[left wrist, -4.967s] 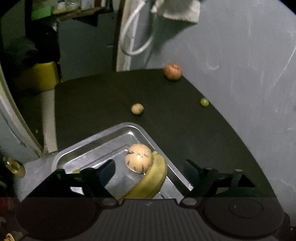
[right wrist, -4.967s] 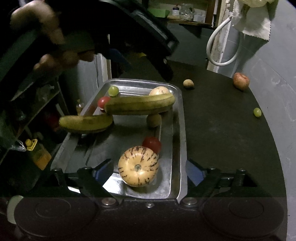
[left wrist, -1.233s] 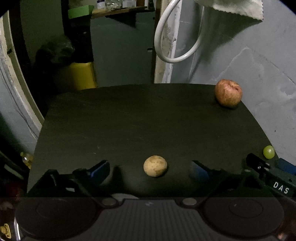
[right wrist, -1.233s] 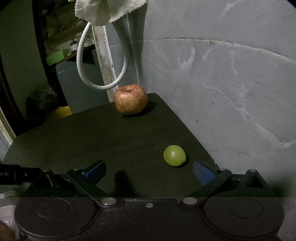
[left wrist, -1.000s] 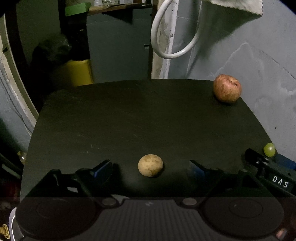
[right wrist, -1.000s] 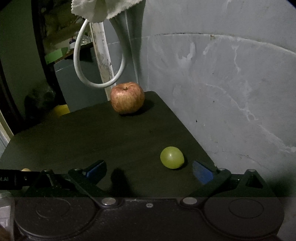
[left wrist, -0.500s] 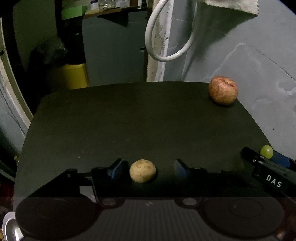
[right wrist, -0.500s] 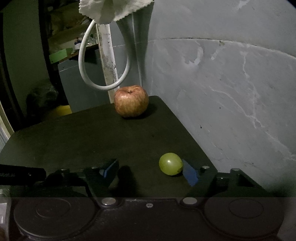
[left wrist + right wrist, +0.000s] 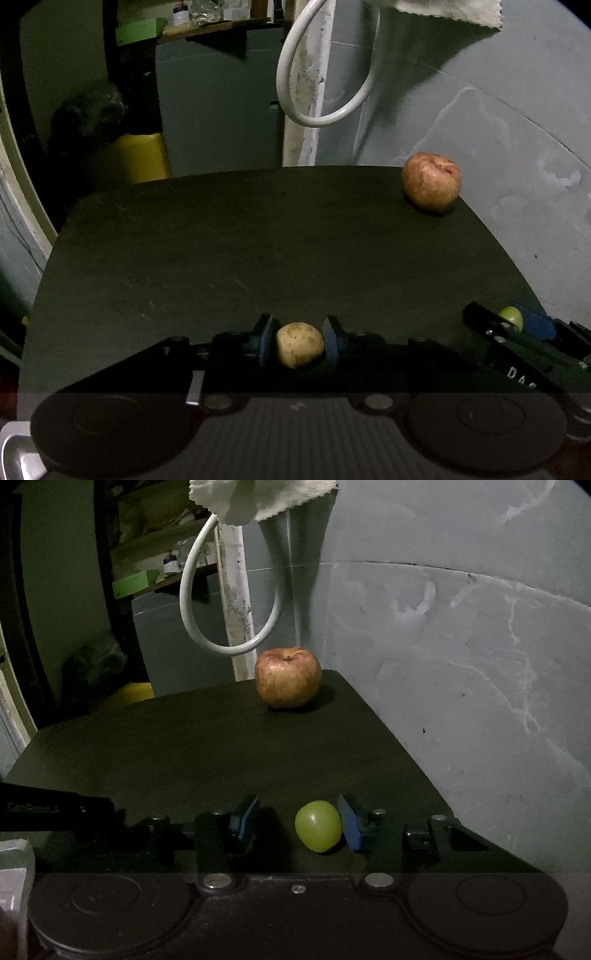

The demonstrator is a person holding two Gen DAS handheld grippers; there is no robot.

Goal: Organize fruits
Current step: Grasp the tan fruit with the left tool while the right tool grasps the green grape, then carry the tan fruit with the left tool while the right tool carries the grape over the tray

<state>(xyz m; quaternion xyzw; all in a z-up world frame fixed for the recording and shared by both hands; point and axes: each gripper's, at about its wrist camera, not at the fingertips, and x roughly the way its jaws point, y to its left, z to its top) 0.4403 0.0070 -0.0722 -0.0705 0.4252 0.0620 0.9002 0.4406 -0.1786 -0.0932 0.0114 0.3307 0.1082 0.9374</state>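
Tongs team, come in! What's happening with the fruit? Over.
Left tongs shut on small tan speckled round fruit. Right tongs open, right pad touching small green grape. Red apple waits beyond. Nothing in between.

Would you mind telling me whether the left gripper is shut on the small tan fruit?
Shut on it: the left gripper has both blue pads pressed against the sides of the tan fruit.
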